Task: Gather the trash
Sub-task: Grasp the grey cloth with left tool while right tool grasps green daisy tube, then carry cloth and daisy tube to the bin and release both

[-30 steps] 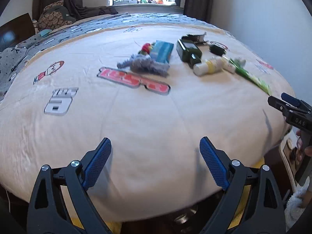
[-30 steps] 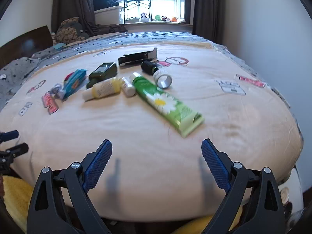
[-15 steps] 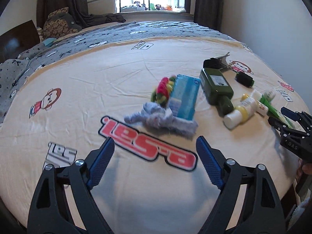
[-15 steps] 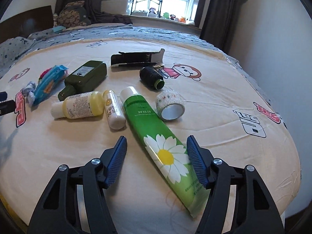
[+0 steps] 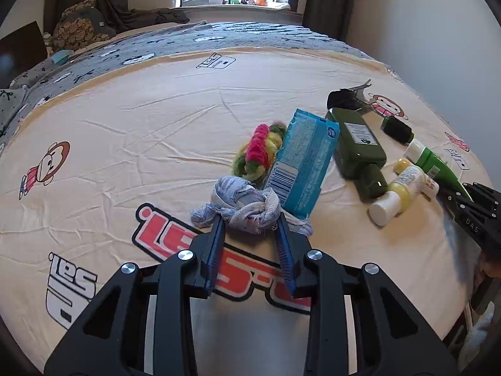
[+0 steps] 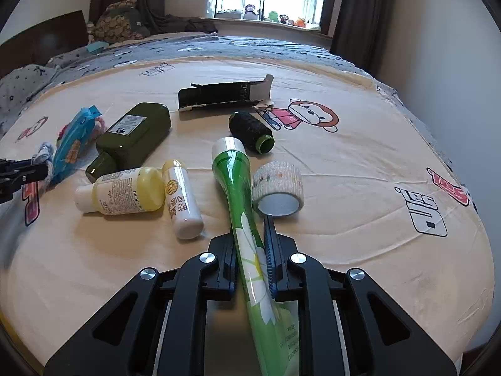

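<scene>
A cream bedsheet [image 5: 125,144] printed with cartoon monkeys and red lettering covers the bed, with a grey spotted blanket [image 5: 219,36] across its far end. The green tube [image 6: 238,188] with a daisy print is the longest piece of clutter; the right gripper [image 6: 250,250] is clamped on its flattened body, white cap pointing away. Touching its left side near the cap lies the dark green bottle [image 6: 134,138]; behind that, the opened black carton [image 6: 219,95]. The blue packet [image 5: 302,163] lies tilted over a pink-and-yellow scrunchie [image 5: 260,147], just left of the bottle. In front of it sits the pale blue cloth wad [image 5: 244,203] — the left gripper [image 5: 250,228] is closing on it, pads at both sides and, as far as the angle shows, already pressing. Smaller still: a yellow bottle [image 6: 125,194], a white bottle [image 6: 181,200], a patterned tape roll [image 6: 278,188] just beside the tube — and a black spool [image 6: 250,131].
</scene>
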Action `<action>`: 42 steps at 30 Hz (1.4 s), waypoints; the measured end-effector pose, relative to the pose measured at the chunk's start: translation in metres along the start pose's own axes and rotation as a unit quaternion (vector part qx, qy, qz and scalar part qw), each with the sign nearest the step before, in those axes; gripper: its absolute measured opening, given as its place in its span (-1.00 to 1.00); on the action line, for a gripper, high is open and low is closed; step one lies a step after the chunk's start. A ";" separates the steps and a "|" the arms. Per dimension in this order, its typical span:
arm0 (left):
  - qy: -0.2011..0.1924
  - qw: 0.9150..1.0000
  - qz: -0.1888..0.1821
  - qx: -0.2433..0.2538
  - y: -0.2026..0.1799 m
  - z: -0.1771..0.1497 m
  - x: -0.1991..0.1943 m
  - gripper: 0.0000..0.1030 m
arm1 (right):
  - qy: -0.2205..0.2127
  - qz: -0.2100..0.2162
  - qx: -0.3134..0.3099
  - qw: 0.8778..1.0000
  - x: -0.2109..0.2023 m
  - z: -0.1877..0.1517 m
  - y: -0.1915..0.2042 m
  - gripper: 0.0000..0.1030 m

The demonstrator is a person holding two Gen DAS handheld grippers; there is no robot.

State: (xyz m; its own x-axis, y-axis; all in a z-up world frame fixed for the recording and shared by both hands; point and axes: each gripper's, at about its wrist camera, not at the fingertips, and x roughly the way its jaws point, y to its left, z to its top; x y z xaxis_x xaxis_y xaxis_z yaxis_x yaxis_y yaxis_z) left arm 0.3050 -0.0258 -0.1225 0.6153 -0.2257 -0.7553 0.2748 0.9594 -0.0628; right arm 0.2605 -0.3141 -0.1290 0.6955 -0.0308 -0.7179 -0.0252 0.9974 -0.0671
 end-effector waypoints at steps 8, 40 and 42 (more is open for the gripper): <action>-0.037 0.999 0.000 0.018 -0.011 -0.014 -0.050 -0.47 | -0.029 0.019 0.020 0.999 -0.047 -0.012 -0.002 -0.73; 0.038 0.993 -0.090 0.066 -0.093 -0.225 -0.115 -0.47 | 0.089 0.180 -0.009 0.980 -0.137 -0.198 0.070 -0.73; 0.057 0.992 -0.092 0.065 -0.095 -0.236 -0.102 -0.47 | 0.113 0.180 -0.009 0.977 -0.126 -0.212 0.076 -0.73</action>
State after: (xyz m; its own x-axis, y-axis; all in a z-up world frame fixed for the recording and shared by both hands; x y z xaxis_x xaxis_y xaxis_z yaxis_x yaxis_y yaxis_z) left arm 0.0415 -0.0543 -0.1931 0.4599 -0.3676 -0.8083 0.4729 0.8718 -0.1274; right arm 0.0186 -0.2481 -0.1902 0.4632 0.3067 -0.8315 -0.2525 0.9450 0.2079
